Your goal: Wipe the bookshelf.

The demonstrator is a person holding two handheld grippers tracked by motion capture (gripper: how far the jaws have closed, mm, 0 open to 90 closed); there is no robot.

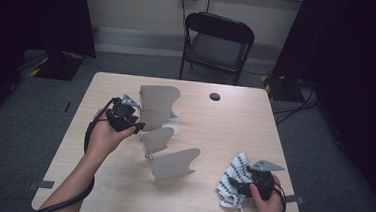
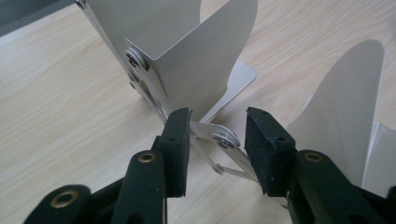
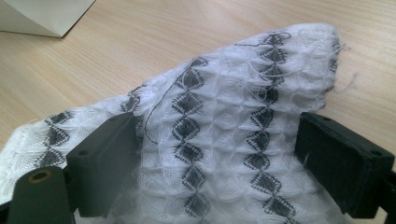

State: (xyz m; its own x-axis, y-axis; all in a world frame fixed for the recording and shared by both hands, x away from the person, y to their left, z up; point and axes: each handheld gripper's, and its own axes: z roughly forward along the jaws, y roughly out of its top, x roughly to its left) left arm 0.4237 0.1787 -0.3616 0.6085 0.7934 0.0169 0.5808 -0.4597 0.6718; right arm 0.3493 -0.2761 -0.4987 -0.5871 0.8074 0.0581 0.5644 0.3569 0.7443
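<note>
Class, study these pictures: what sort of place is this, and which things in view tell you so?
Probably a recording room or lab: one bare wooden table on grey carpet, dark curtains at both sides, a folding chair, and cables trailing across the floor.

A black folding chair [image 1: 218, 45] is standing beyond the light wooden surface [image 1: 225, 123], which is showing a dark round hole [image 1: 215, 96]. Dark curtains [image 1: 37, 15] are hanging either side, cables [image 1: 291, 110] trailing across grey carpet [image 1: 23, 134].
</note>
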